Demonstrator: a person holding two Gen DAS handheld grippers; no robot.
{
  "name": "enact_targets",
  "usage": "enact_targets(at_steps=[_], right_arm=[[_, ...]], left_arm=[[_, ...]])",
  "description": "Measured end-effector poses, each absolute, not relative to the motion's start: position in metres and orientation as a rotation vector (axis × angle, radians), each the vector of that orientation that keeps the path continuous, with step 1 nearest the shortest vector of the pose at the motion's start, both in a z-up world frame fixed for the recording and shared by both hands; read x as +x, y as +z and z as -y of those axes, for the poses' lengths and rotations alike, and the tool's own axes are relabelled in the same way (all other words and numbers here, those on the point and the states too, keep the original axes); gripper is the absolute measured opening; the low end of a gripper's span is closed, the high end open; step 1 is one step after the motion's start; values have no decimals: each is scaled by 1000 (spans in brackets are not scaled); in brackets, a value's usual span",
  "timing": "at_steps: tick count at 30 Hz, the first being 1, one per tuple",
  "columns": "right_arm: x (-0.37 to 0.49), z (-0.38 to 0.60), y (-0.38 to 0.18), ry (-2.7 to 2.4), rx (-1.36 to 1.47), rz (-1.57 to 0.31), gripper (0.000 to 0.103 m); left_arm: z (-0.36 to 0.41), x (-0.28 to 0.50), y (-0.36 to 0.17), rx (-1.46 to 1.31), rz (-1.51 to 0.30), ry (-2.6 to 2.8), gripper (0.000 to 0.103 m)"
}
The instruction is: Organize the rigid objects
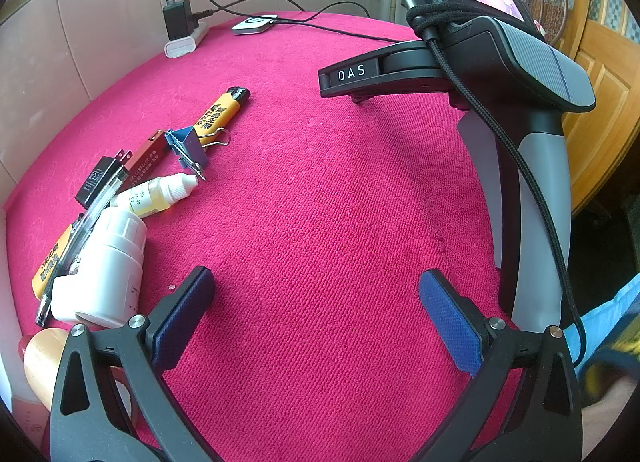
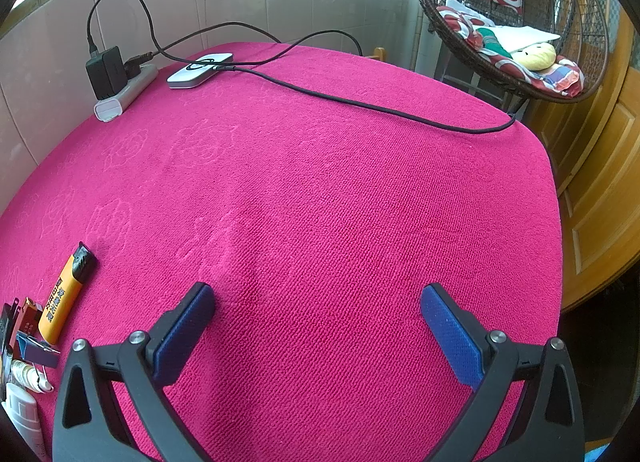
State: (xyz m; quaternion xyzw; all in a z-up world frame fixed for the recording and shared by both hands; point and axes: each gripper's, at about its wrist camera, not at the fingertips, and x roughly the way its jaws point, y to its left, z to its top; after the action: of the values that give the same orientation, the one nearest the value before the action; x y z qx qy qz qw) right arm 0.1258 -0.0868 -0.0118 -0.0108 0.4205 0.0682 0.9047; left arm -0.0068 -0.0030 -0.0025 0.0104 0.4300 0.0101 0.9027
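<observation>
Orange lighter (image 1: 224,110), black cap, flat | left tool (image 1: 316,314) wide | right tool (image 2: 318,318) wide

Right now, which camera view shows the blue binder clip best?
The left wrist view. There the blue binder clip lies whole and unobstructed, between the orange lighter and the dropper bottle. The right wrist view shows it only small and distorted at the left edge.

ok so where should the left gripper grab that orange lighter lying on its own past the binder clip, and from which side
Grip the orange lighter across its narrow orange body, mid-length, coming from above. It lies flat on the red cloth, long and slim, so jaws set crosswise to its length would likely fit. Stay toward the black cap end: the blue binder clip crowds its lower end. The left gripper is open.
</observation>
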Motion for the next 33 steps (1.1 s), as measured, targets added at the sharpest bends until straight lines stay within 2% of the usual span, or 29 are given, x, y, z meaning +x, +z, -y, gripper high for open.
enact_targets(at_steps=[33], right_arm=[[125, 85, -12, 141, -22, -868, 103]], left_arm=[[3, -6, -2, 30, -885, 26, 103]])
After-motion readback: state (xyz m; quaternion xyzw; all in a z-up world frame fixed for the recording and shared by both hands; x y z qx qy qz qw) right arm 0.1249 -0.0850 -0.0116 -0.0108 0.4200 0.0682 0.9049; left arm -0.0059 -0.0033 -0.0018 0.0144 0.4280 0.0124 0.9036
